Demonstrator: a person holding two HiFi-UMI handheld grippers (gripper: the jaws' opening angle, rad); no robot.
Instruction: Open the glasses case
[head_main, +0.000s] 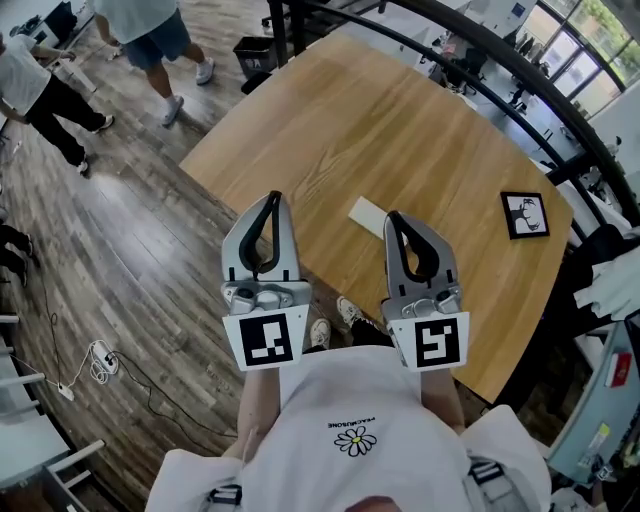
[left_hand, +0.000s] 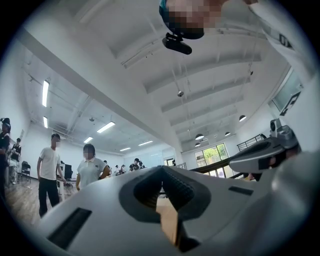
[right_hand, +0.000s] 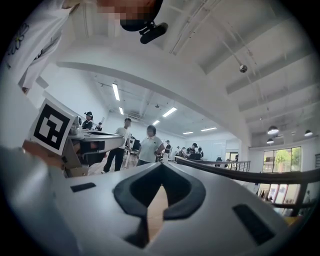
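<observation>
The glasses case (head_main: 368, 216), a pale flat oblong, lies on the wooden table (head_main: 400, 130) near its front edge. My left gripper (head_main: 275, 198) is held up to the left of the case, shut and empty, with its tips over the table's edge. To the right, my right gripper (head_main: 392, 218) is also shut and empty, its tips just beside the case's near right end. In the left gripper view the left gripper (left_hand: 162, 168) points out into the room with its jaws together. The right gripper view shows the right gripper (right_hand: 161, 165) the same way. The case is not seen in either gripper view.
A small black-framed picture (head_main: 524, 214) lies on the table at the right. A dark railing (head_main: 520, 60) curves behind the table. Several people stand on the wood floor at the upper left (head_main: 150, 40). Cables and a power strip (head_main: 100, 362) lie on the floor at the left.
</observation>
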